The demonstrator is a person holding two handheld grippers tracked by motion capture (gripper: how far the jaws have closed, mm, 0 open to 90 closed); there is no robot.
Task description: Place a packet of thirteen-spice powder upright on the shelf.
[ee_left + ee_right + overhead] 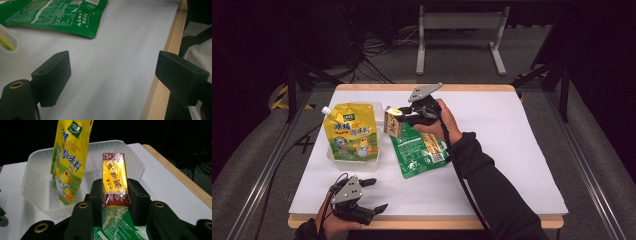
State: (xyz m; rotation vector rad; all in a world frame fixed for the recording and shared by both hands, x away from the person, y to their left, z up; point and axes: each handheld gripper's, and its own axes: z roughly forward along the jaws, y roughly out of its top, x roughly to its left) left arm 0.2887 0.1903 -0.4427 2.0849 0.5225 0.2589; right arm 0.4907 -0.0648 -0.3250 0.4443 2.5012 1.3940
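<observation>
A small yellow-and-maroon box [115, 186] is held clamped between the jaws of the right gripper [404, 116], lifted clear of the white table [512, 150] and carried just beside the right rim of a clear plastic tub [35, 182]; in the right gripper view the box is seen upright, pressed on both sides by the black pads, its film wrap creased at the lower end. The tub is already occupied by a yellow spouted pouch [350, 131], which is propped against the tub's left wall in the right gripper view and takes up most of the tub in the high view; only the side of the tub nearest the box is left bare. A green flat packet [419, 150] is laid on the table directly beneath the held box and the right hand [443, 122], its near corner seen again in the left gripper view [60, 17]. The left gripper [362, 197] is rested at the near left edge of the table, well apart from the tub; its jaws are spread wide with nothing between them but bare table and the wooden edge strip [160, 82]. Cables and a grey frame are seen on the floor beyond the table.
</observation>
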